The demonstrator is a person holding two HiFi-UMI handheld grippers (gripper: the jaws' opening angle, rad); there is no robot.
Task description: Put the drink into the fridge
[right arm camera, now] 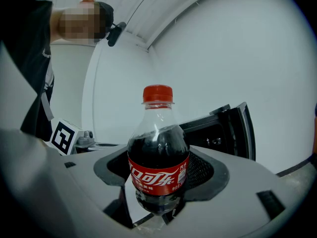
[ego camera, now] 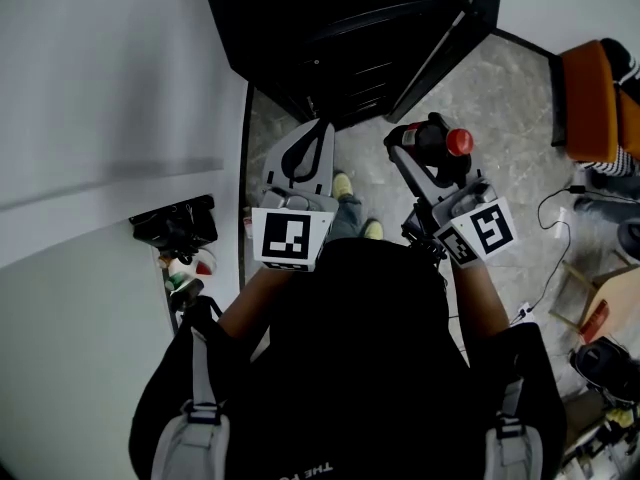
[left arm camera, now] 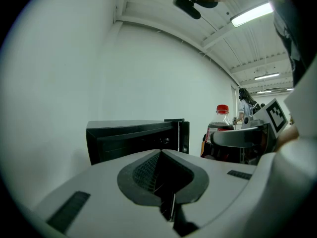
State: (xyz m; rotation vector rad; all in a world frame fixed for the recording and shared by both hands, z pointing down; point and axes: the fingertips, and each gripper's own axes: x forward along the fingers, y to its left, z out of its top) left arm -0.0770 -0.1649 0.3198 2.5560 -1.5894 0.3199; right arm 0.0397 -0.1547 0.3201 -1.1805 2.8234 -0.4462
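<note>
The drink bottle (right arm camera: 158,152), a clear plastic one with dark cola, a red label and a red cap, stands upright between the jaws of the right gripper (right arm camera: 158,171). The jaws are closed onto the lower part of the bottle, one on each side, and the neck and cap rise above them. In the head view the right gripper (ego camera: 425,153) holds the bottle (ego camera: 440,143) in the air above the floor (ego camera: 500,98), just in front of the fridge (ego camera: 340,28).

The left gripper (left arm camera: 161,155) has its jaws pressed together and nothing is between them. It is just beside the right one, to its left, and its tip (ego camera: 318,133) also points toward the fridge. From its own view the bottle (left arm camera: 221,120) shows at the right.

The fridge (left arm camera: 133,138) is small and black, and it stands against a white wall. Its door (right arm camera: 242,128) is open and swings out at the right side.

Farther out, the person's two shoes (ego camera: 343,185) stand on the grey stone-pattern floor below the grippers. An orange seat (ego camera: 590,103) is at the right edge, well apart from the fridge, and a thin cable (ego camera: 555,218) lies on the floor near it. At the left, a dark object (ego camera: 175,226) sits on a white surface; I cannot tell what it is.
</note>
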